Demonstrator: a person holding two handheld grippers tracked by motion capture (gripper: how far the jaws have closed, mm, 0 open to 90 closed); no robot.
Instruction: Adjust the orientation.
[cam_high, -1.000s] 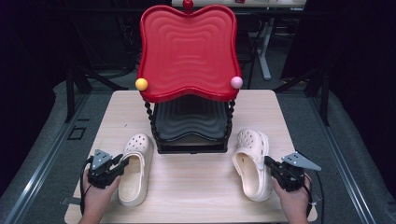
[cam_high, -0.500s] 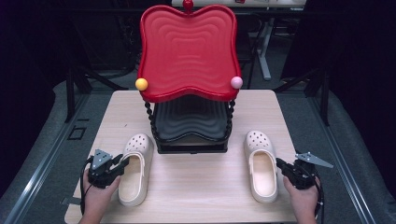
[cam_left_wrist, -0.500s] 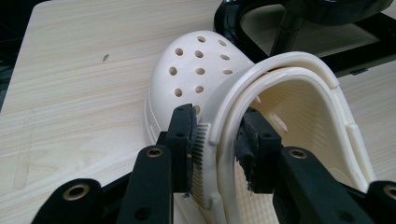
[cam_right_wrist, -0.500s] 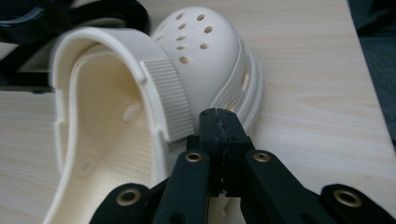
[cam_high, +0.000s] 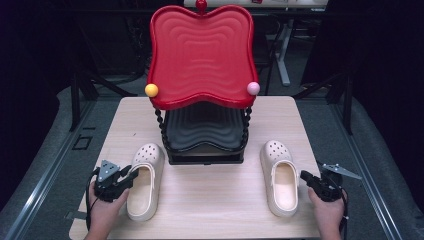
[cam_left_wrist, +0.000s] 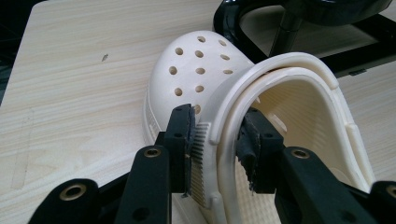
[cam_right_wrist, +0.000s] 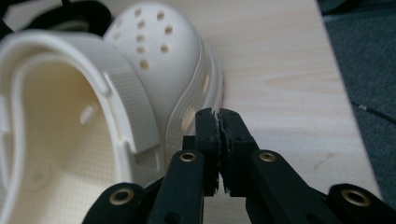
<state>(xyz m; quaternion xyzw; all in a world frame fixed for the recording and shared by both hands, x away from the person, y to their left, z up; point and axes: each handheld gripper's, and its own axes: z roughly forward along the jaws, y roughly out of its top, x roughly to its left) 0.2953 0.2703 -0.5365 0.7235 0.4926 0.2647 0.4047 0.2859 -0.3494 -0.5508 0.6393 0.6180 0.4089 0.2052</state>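
Note:
Two cream clogs lie toe-away on the wooden table (cam_high: 210, 210). My left gripper (cam_high: 134, 175) (cam_left_wrist: 218, 114) is shut on the left clog (cam_high: 145, 180) (cam_left_wrist: 196, 70), one pad outside its side wall by the ribbed strap, the other inside. The right clog (cam_high: 277, 182) (cam_right_wrist: 154, 51) lies flat. My right gripper (cam_high: 303, 175) (cam_right_wrist: 218, 114) sits just to the right of it near its heel. Its jaws have just been opening a hair, but the pads still stand together with nothing between them.
A two-tier rack stands at the table's middle back, with a red wavy tray (cam_high: 200, 55) on top and a black tray (cam_high: 202, 130) below. A yellow ball (cam_high: 151, 90) and a pink ball (cam_high: 253, 88) cap its posts. Bare wood lies between the clogs.
The right clog went from tilted and angled to lying flat, farther right and straight. My right gripper came off it and drew back to its right side. The left side kept still.

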